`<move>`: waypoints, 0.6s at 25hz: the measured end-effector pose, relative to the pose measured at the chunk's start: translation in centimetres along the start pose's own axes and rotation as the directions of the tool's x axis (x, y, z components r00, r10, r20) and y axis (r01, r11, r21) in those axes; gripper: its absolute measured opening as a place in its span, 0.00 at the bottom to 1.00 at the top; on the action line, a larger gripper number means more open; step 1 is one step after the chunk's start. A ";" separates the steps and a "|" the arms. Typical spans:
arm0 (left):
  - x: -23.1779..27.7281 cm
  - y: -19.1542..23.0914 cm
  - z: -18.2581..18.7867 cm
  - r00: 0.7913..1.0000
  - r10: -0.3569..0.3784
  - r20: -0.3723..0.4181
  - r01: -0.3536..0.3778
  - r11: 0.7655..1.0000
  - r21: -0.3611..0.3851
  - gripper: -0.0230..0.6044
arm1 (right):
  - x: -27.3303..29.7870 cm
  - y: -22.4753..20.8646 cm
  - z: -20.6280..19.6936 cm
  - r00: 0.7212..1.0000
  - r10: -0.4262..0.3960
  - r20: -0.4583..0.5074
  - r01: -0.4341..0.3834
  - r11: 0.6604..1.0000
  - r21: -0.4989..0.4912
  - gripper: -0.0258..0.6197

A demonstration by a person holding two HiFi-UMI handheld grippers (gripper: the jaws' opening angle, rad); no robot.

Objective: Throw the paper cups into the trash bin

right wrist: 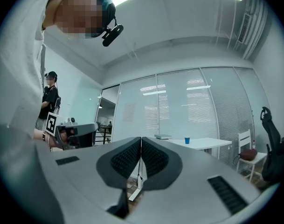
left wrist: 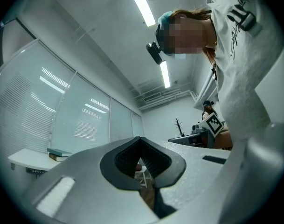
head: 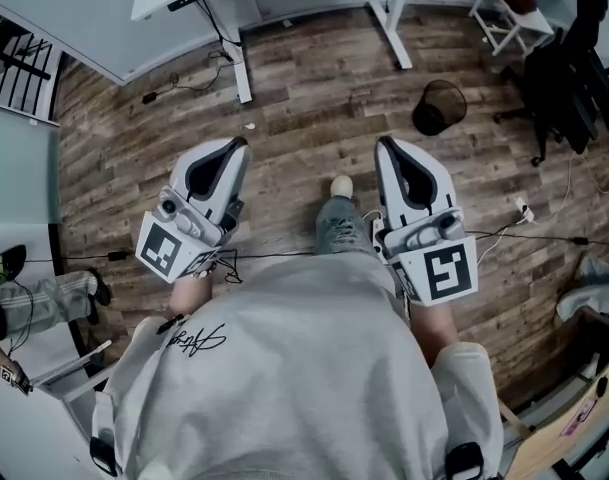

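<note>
Left gripper (head: 240,144): held at waist height on the person's left and pointed forward; jaws closed tip to tip, with nothing gripped.
Right gripper (head: 383,141): held level with the other on the person's right; jaws pressed fully together, likewise empty.
Blue cup (right wrist: 187,140): caught only in the right gripper view; stood upright on a white table (right wrist: 211,143) beside the blinds, well apart from both grippers. Looked like a paper cup, though too small to confirm.
Trash bin (head: 439,106): black, round, open-topped; stood on the wood floor ahead and to the right, near a white desk leg (head: 392,28). Contents not discernible.
Stage: judged to be the approach, with no cup collected yet.
Risk, grip: closed jaws would need opening before reaching the cup; arriving shut would likely knock it over or push it off the table. Squeezing too hard would probably crush thin paper walls.
Risk, footing: loose cables (head: 554,238) lay across the floor to the right; could snag a foot on the way to the bin.
Risk, throw: narrow bin mouth; released too early or from too far, a light cup could miss and roll away.
</note>
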State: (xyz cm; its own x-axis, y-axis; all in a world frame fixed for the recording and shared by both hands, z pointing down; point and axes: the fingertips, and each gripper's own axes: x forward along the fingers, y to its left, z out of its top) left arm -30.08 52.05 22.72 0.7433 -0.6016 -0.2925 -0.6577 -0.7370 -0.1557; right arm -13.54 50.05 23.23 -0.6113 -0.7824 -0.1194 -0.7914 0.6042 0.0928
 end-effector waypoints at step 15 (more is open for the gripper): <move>9.7 10.8 -3.8 0.999 0.036 -0.007 -0.036 0.999 -0.004 0.04 | 12.3 -9.8 -1.3 1.000 0.026 -0.010 -0.026 1.000 0.002 0.06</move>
State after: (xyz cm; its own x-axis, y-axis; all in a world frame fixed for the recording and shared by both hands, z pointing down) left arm -29.56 37.07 21.78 0.7197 -0.6301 -0.2915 -0.6839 -0.7158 -0.1414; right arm -13.34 34.28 22.18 -0.6316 -0.7679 -0.1066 -0.7752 0.6247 0.0938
